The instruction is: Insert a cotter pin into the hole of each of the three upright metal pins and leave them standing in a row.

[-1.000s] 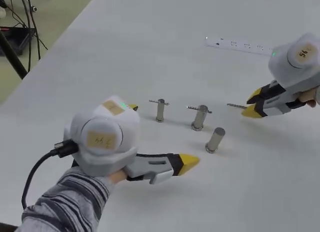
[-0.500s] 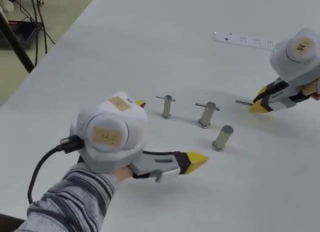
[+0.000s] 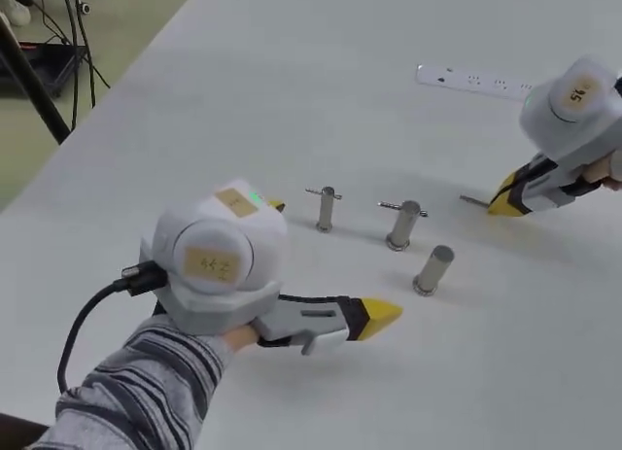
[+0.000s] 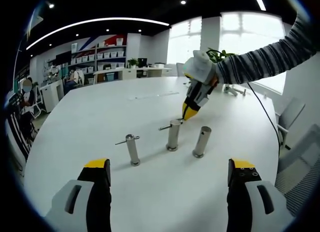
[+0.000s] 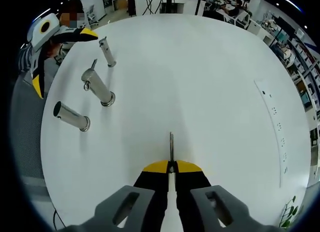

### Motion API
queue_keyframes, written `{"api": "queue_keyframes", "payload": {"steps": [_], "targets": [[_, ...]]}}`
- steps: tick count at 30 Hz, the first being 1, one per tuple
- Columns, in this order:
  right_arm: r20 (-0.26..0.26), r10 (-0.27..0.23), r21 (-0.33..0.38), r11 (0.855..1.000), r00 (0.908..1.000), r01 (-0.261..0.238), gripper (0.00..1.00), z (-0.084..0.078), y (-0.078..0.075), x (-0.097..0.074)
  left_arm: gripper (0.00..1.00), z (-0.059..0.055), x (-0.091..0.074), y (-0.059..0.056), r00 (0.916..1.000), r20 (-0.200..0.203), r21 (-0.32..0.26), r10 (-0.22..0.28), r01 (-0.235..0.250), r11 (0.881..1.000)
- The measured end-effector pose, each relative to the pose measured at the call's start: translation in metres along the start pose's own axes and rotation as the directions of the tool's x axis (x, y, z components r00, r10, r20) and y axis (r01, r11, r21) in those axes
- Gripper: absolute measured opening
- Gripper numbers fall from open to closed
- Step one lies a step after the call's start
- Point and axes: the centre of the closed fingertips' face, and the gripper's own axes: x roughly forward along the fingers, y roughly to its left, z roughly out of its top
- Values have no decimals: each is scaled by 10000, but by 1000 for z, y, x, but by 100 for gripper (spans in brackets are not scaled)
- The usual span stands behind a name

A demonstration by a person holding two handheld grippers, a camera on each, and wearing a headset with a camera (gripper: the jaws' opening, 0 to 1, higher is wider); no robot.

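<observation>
Three upright metal pins stand in a row on the white table. The left pin (image 3: pixel 326 209) and the middle pin (image 3: pixel 402 225) each carry a cotter pin through the top hole. The nearest pin (image 3: pixel 432 269) has none. My right gripper (image 3: pixel 505 205) is shut on a cotter pin (image 3: pixel 474 199) that points at the row, a short way right of the middle pin. In the right gripper view the cotter pin (image 5: pixel 171 147) sticks straight out of the gripper (image 5: pixel 171 167), with the bare pin (image 5: pixel 71 116) far left. My left gripper (image 3: pixel 328 259) stands open in front of the pins (image 4: pixel 173 135).
A white power strip (image 3: pixel 476 81) lies at the back right of the table. The table's left edge (image 3: pixel 97 110) drops to a floor with cables and a stand leg. Desks and shelves stand far behind in the left gripper view.
The head view has shifted a little. The right gripper with its cotter pin has barely moved relative to the pins. The left gripper stays open in the same place.
</observation>
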Motion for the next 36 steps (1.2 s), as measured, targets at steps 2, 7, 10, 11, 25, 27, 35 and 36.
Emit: {"api": "queue_keyframes", "payload": {"steps": [2, 7, 10, 11, 25, 27, 35, 36], "targets": [[17, -19, -129, 9999, 10000, 19, 0, 1, 0, 0, 96, 0, 0, 0, 10000, 9, 4, -1, 1, 10000], [60, -132, -272, 9995, 9999, 133, 0, 2, 2, 0, 95, -1, 0, 0, 10000, -32, 24, -1, 2, 10000], [183, -251, -235, 9994, 9995, 255, 0, 2, 0, -2, 94, -1, 0, -1, 10000, -75, 79, -51, 51, 10000], [232, -287, -217, 9993, 9993, 292, 0, 2, -1, -3, 94, -1, 0, -1, 10000, -65, 98, -57, 57, 9999], [1124, -1079, -826, 9896, 9878, 1175, 0, 22, 15, -36, 89, 1, -6, 4, 9999, -44, -38, 110, -110, 9999], [1262, -1148, -1007, 9867, 9853, 1279, 0, 27, 20, -42, 87, 7, -7, 3, 9998, 182, -327, 52, -46, 9995], [1689, -1346, -1774, 9703, 9764, 1644, 0, 43, 41, -63, 77, 19, -11, 3, 9993, 364, -467, -3, 20, 9989], [1719, -1336, -1851, 9687, 9760, 1652, 0, 45, 44, -65, 75, 21, -11, 4, 9993, 373, -484, -11, 29, 9988]]}}
